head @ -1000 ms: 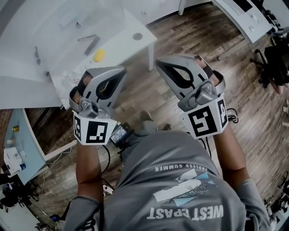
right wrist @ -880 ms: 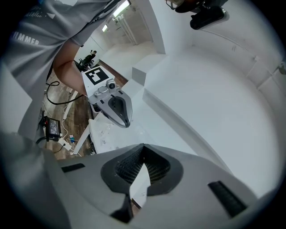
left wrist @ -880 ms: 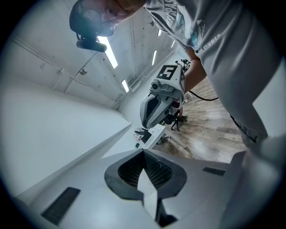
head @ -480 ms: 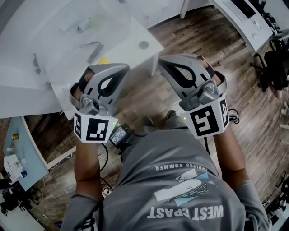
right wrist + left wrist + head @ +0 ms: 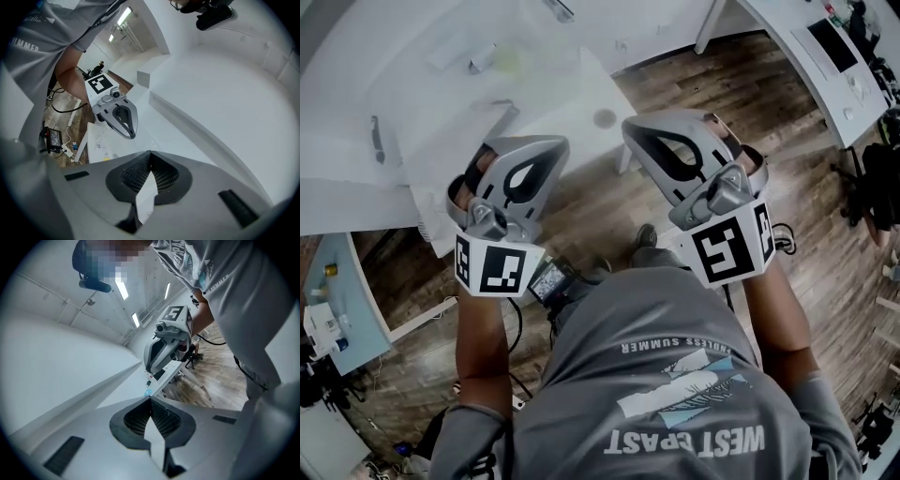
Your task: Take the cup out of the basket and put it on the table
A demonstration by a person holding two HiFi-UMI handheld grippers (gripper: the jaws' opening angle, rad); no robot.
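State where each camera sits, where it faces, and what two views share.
Head view: on the person's head, facing steeply down at the shirt, forearms, left gripper, right gripper, table and floor.
Left gripper view: on that gripper, looking along its shut jaws over the table; shirt at right.
Right gripper view: on that gripper, looking along its shut jaws over the table; arm at left.
Shared: each gripper view shows the other gripper.

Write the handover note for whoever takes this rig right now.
Grippers: left gripper shut and empty; right gripper shut and empty.
Place: both are held out over the wooden floor, by the corner of the white table.
Job's things: the cup and the basket show in no view.
Done: nothing that can be seen.
Left: find the basket, lift the cup out, set it on the table.
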